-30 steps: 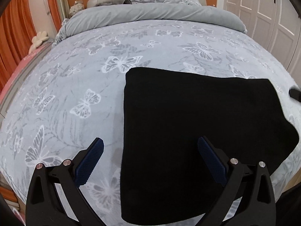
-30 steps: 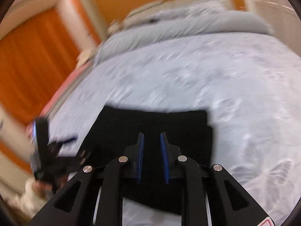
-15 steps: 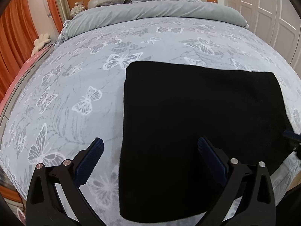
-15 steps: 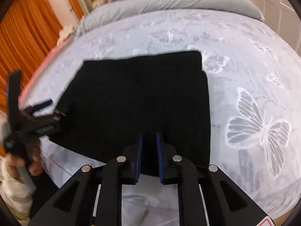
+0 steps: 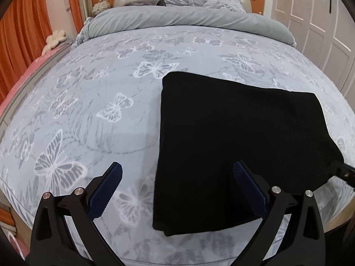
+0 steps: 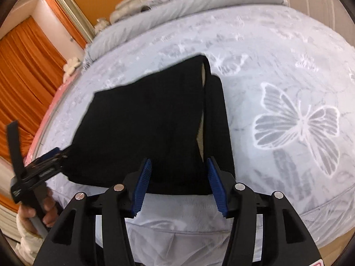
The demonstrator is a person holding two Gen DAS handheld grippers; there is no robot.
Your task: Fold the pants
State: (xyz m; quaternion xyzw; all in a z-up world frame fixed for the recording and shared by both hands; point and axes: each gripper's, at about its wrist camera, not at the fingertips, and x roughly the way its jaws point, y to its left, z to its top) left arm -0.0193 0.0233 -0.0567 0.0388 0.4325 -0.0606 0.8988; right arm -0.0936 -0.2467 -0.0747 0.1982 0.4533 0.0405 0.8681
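The black pants (image 5: 239, 146) lie folded into a flat rectangle on the bed, near its front edge; they also show in the right wrist view (image 6: 150, 124). My left gripper (image 5: 177, 190) is open, its blue pads spread over the pants' left front edge, holding nothing. My right gripper (image 6: 179, 186) is open at the pants' front right corner, its pads on either side of the near edge, empty. The left gripper also shows at the left of the right wrist view (image 6: 44, 157), by the pants' left corner.
The bed has a grey butterfly-print cover (image 5: 106, 110), with a rolled grey duvet (image 5: 182, 20) and pillows at the headboard. Orange curtains (image 5: 20, 44) hang at the left, white wardrobe doors (image 5: 321, 22) stand at the right. The bed's front edge (image 6: 199, 226) is just below the grippers.
My right gripper has opened from shut and come down close to the pants' front right corner. The left gripper stays open and has moved slightly.
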